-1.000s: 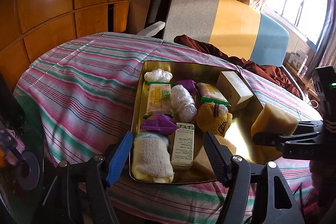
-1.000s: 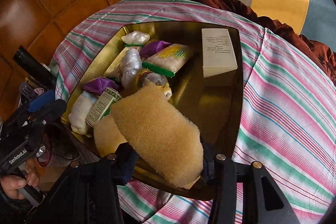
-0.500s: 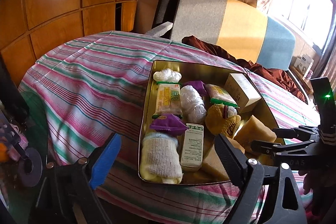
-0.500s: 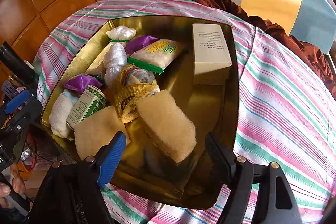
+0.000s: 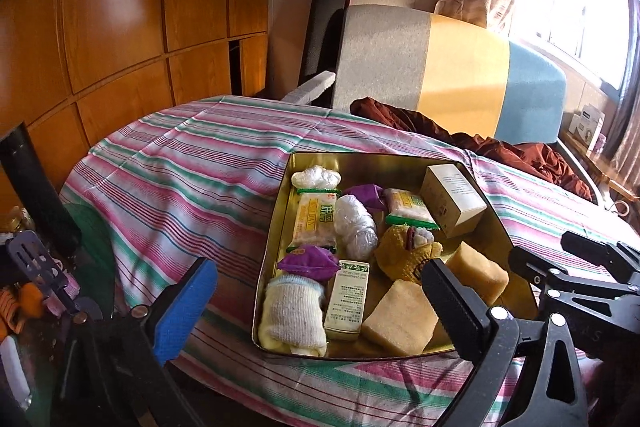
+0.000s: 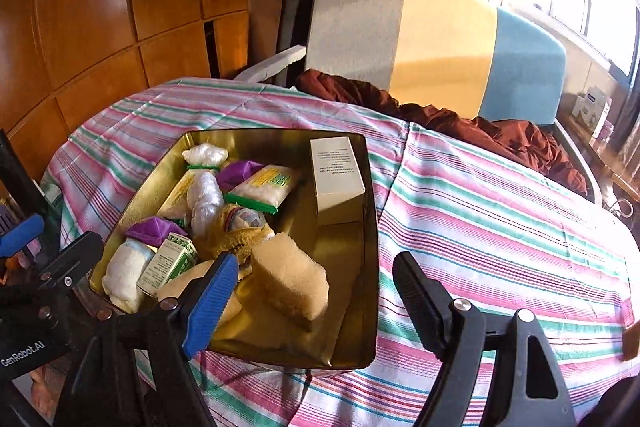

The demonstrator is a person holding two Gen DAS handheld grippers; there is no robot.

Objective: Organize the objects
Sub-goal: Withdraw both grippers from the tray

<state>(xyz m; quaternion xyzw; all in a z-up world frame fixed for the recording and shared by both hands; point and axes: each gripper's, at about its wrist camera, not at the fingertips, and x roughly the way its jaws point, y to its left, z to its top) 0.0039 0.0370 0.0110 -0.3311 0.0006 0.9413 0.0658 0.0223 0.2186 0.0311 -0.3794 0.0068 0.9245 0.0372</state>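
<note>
The left gripper [image 5: 320, 311] stands wide open, its jaws opening over the near edge of the shallow gold metal tray [image 5: 276, 227] on the striped tablecloth [image 5: 192, 163], nothing between them. In the tray's near right corner lie two tan sponge blocks [image 5: 478, 273]. The right gripper [image 6: 316, 293] opens too, holding nothing.

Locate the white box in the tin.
The white box stands at the far right of the gold tin, apart from the pile, right of the green-edged packet and beyond the nearer sponge.
</note>
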